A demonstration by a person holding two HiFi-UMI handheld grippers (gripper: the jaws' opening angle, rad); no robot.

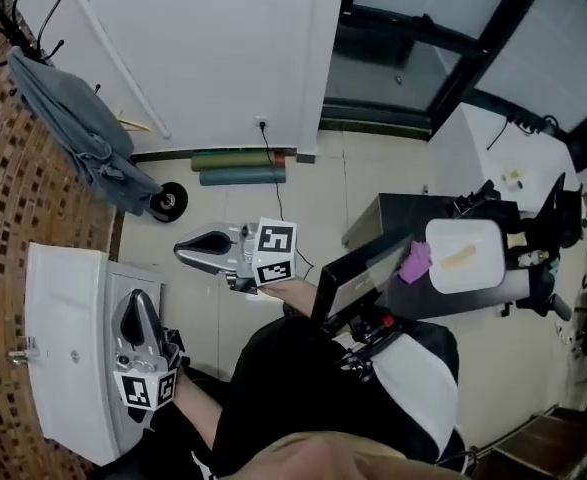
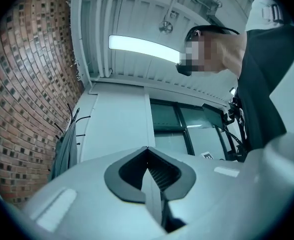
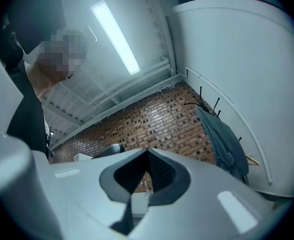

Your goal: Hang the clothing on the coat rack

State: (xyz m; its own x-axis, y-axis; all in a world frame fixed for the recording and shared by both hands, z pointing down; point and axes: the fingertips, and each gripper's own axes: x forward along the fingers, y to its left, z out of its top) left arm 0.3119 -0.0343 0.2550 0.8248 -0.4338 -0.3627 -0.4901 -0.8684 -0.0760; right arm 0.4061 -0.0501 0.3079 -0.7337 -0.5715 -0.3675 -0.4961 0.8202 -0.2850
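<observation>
A grey garment (image 1: 83,133) hangs from the black hooks of the coat rack (image 1: 18,13) at the top left, draped down along the brick wall. My left gripper (image 1: 136,300) is low on the left over a white sink, jaws shut and empty, pointing up. My right gripper (image 1: 185,251) is in the middle, jaws shut and empty, pointing left. Both are well away from the garment. The left gripper view shows the garment (image 2: 65,154) far off at the left, beyond the shut left gripper (image 2: 147,150). In the right gripper view the garment (image 3: 227,144) hangs at the right, past the shut right gripper (image 3: 147,151).
A white sink (image 1: 63,348) with a tap (image 1: 23,351) stands against the brick wall (image 1: 13,198). Rolled green mats (image 1: 238,168) lie by the white wall, near the rack's black round base (image 1: 170,200). A dark cart with a white tray (image 1: 463,253) is at the right.
</observation>
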